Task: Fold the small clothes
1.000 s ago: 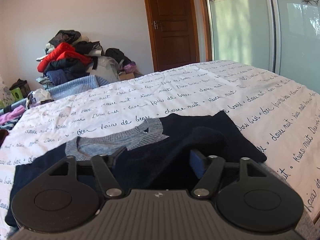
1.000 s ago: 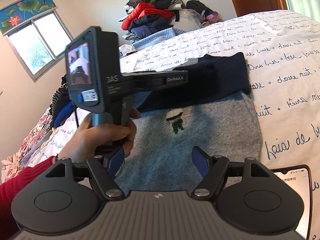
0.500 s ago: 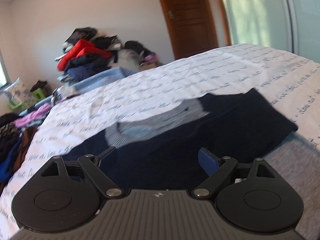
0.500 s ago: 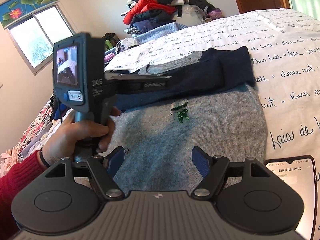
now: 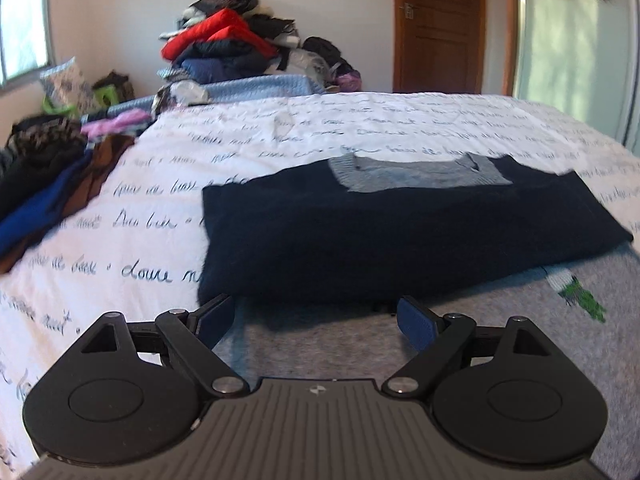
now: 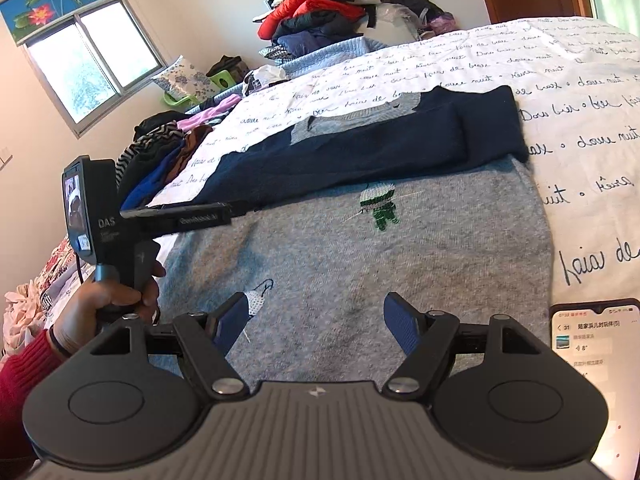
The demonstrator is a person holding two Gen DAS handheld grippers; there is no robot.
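Sweater (image 6: 360, 264), grey body with navy sleeves (image 6: 380, 148) folded across the chest, lies flat on script-print bedspread (image 6: 560, 80). Left gripper (image 5: 316, 316) hovers at its left edge, jaws wide, holding nothing. Right gripper (image 6: 316, 320) over the hem, also wide and empty. Phone (image 6: 588, 344) beside the hem, clothes pile (image 6: 320, 12) at the wall.

The phone (image 6: 592, 380) is cut off by the frame's edge, its screen text too small to read.
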